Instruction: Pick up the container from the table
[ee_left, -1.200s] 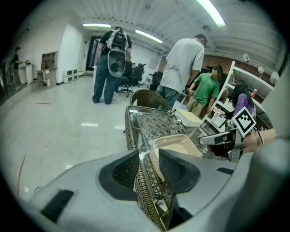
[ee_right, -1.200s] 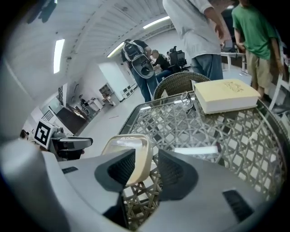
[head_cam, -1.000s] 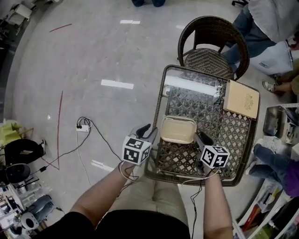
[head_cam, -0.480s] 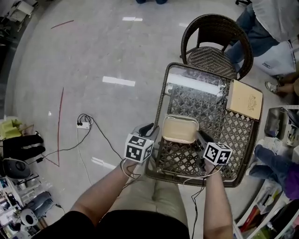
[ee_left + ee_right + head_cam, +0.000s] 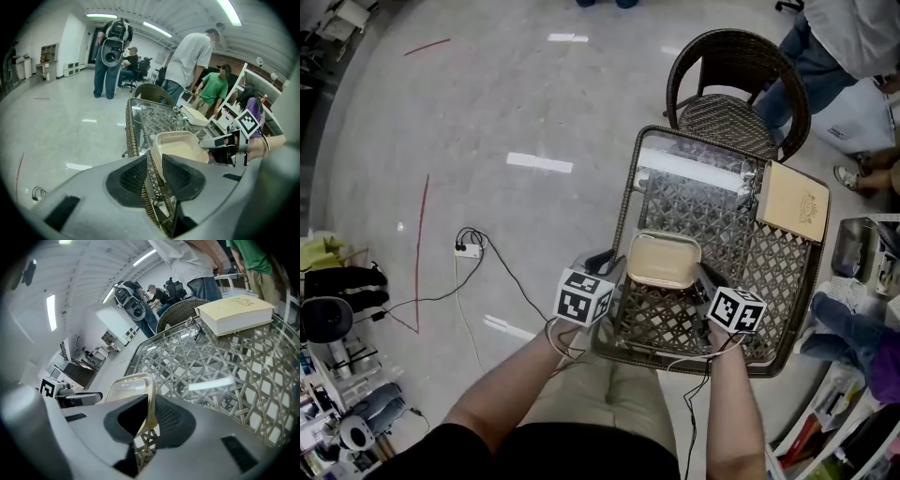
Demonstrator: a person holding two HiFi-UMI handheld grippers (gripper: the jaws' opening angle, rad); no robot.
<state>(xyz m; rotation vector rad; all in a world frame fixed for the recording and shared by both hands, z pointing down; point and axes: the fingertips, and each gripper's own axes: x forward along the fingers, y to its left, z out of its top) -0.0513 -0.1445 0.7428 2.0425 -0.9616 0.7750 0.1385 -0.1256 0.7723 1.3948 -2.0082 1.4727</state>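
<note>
Wicker table (image 5: 623, 202) with a glass top, out on a pale glossy floor (image 5: 487, 112), and the beige container (image 5: 661, 261) sits by the table's near-left rim. Left gripper (image 5: 153, 176) has just been closing and now clamps the container's left wall, with the table's woven rim caught between its pads too, so the jaws stand fairly wide. Right gripper (image 5: 150, 416) has just been closing as well, jaws nearly together, pinching the thin right wall. Cream book (image 5: 794, 199) on the table's far-right corner, wicker chair (image 5: 736, 84) just beyond the table, people standing past the table's far side.
</note>
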